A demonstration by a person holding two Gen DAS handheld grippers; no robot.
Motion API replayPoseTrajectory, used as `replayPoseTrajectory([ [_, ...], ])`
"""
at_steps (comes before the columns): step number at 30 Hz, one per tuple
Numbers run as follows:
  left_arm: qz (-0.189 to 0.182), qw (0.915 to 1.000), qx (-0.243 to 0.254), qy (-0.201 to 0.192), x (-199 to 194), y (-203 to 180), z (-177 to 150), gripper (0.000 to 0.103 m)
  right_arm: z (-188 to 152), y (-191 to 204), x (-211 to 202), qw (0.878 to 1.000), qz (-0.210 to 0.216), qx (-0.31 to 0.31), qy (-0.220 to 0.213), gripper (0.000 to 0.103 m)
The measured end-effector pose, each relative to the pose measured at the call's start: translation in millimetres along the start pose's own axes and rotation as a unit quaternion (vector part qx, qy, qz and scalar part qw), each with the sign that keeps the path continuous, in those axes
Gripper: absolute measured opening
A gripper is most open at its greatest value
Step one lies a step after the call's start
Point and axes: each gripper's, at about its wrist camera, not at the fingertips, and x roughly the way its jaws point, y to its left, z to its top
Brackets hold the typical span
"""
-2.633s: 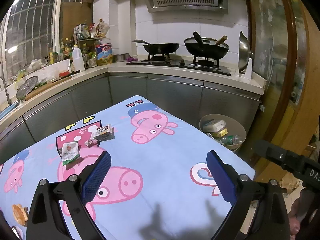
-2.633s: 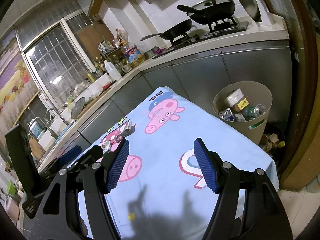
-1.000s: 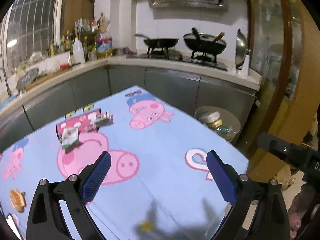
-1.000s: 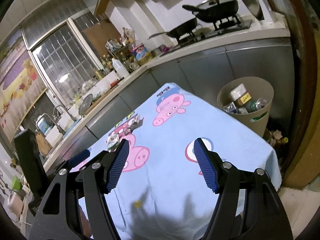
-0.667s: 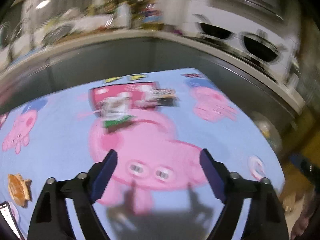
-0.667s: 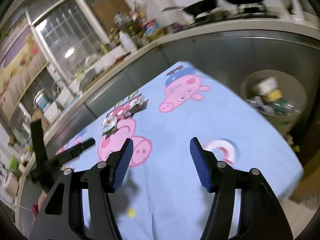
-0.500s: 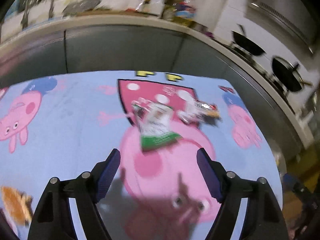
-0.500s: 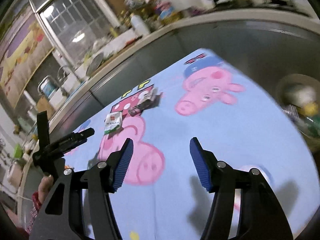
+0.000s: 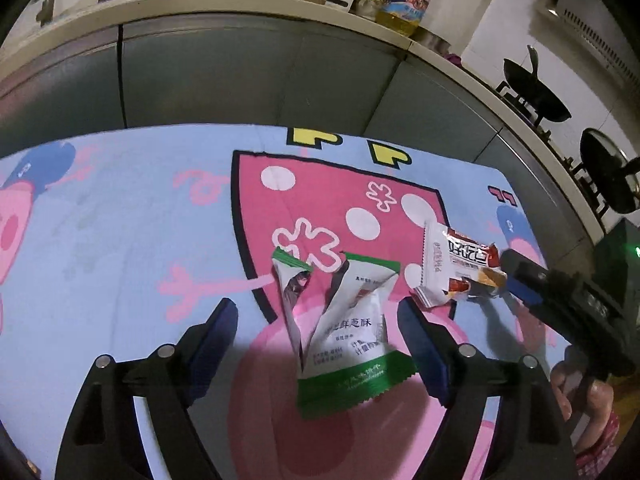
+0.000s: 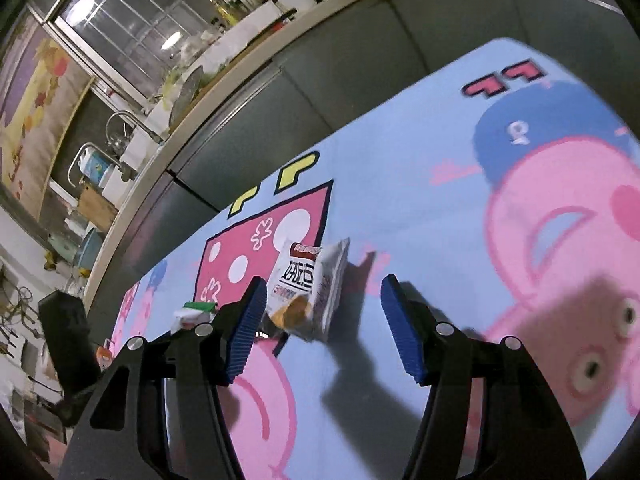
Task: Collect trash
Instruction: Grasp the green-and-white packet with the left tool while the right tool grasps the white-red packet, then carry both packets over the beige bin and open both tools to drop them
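The left wrist view is showing the torn white and green foil snack wrapper (image 9: 348, 332) in full, lying flat on the light blue cartoon-pig tablecloth (image 9: 120, 220) between the blue pads of the left gripper (image 9: 316, 344); the right wrist view is catching only its green and white corner (image 10: 192, 310) behind the left finger of the right gripper (image 10: 322, 322). The left view is also taking in two black woks (image 9: 536, 96) on the far right counter and a yellow oil bottle (image 9: 404, 8) at the far edge. The right view is instead showing a barred window (image 10: 132, 20) and a curved metal tap (image 10: 120, 124) far to the left.

Chinese characters are running across both wrappers; I cannot read them with confidence. Yellow block shapes (image 9: 344, 144) are sitting on the cloth's far side.

The left gripper is angling down over the green wrapper, its jaws having just been narrowing but standing spread, pads clear of the foil. The right gripper is tilting down at the white and red crinkled snack packet (image 10: 308, 292), which is lying just right of the green wrapper; its jaws are spread too, the packet sitting beyond the fingertips, nearer the left pad, untouched. In the left view the right gripper's blue fingertip (image 9: 524, 284) is hanging just beside that packet (image 9: 456, 268), with a person's fingers (image 9: 580, 384) below it.
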Motion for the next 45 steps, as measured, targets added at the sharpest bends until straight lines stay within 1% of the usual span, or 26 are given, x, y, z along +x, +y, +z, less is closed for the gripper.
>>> replayPoseTrajectory([
  [1,0.009,0.9999,0.003,-0.005,-0.5,-0.5,-1.0,0.073,-0.5,1.7,0.0,1.0,0.0,-0.003,-0.008,0.059],
  [2,0.013,0.9999,0.005,-0.008,-0.2,-0.8,-1.1,0.061,-2.1,4.8,2.4,1.0,-0.001,-0.009,-0.008,0.058],
  [3,0.017,0.9997,0.009,-0.011,-0.2,-1.9,-2.3,0.042,-3.6,9.4,5.9,1.0,0.001,-0.017,-0.005,0.043],
  [4,0.016,0.9997,0.011,-0.011,0.5,-2.3,-2.8,0.033,-6.3,13.1,9.7,1.0,0.003,-0.023,0.003,0.034],
  [5,0.008,0.9999,0.01,-0.008,0.8,-2.5,-4.9,0.014,-9.8,15.5,12.2,1.0,0.005,-0.027,0.011,0.022],
  [6,-0.005,1.0,0.004,-0.002,0.8,-2.0,-7.8,0.008,-15.3,19.3,14.3,0.999,0.006,-0.031,0.02,0.011],
  [8,-0.015,0.9999,-0.003,-0.001,-2.7,-2.7,-13.3,0.005,-23.5,23.7,11.5,0.999,0.008,-0.038,0.024,0.011],
  [13,-0.029,0.9995,-0.009,-0.006,-23.7,-9.4,-35.1,0.002,-52.0,34.8,-22.4,0.998,0.006,-0.055,0.008,0.009],
  [21,-0.04,0.999,-0.008,-0.018,-67.7,-12.1,-72.3,0.001,-104.0,30.2,-82.3,0.998,0.0,-0.055,-0.014,0.009],
  [26,-0.046,0.9988,0.003,-0.017,-87.4,-23.2,-90.7,0.001,-135.2,10.9,-121.3,0.999,-0.009,-0.037,-0.035,0.009],
  [28,-0.054,0.9984,0.009,-0.015,-91.4,-32.7,-94.5,0.001,-144.8,-1.1,-135.9,0.998,-0.015,-0.026,-0.046,0.009],
  [31,-0.065,0.9974,0.03,-0.011,-92.6,-57.9,-97.5,0.001,-152.6,-26.8,-159.6,0.997,-0.027,-0.003,-0.066,0.009],
  [33,-0.077,0.9957,0.05,-0.003,-88.5,-83.9,-96.7,0.001,-153.7,-49.3,-180.7,0.995,-0.038,0.015,-0.086,0.009],
  [35,-0.094,0.9928,0.074,0.008,-78.9,-118.6,-92.3,0.001,-151.0,-70.5,-202.1,0.992,-0.053,0.027,-0.108,0.009],
  [37,-0.113,0.9883,0.101,0.018,-68.4,-155.4,-87.5,0.001,-146.1,-96.6,-228.9,0.987,-0.076,0.043,-0.137,0.009],
  [39,-0.142,0.9788,0.145,0.026,-55.2,-212.2,-83.4,0.001,-141.0,-125.6,-258.8,0.978,-0.106,0.06,-0.168,0.009],
  [41,-0.166,0.9701,0.174,0.033,-44.7,-255.0,-83.4,0.001,-135.6,-158.2,-291.9,0.966,-0.141,0.079,-0.201,0.009],
  [43,-0.193,0.9588,0.202,0.049,-30.5,-304.0,-87.0,0.001,-132.1,-191.5,-323.0,0.953,-0.174,0.102,-0.228,0.009],
  [45,-0.217,0.9446,0.238,0.064,-15.7,-354.7,-96.3,0.001,-128.1,-216.8,-347.8,0.937,-0.223,0.105,-0.247,0.009],
])
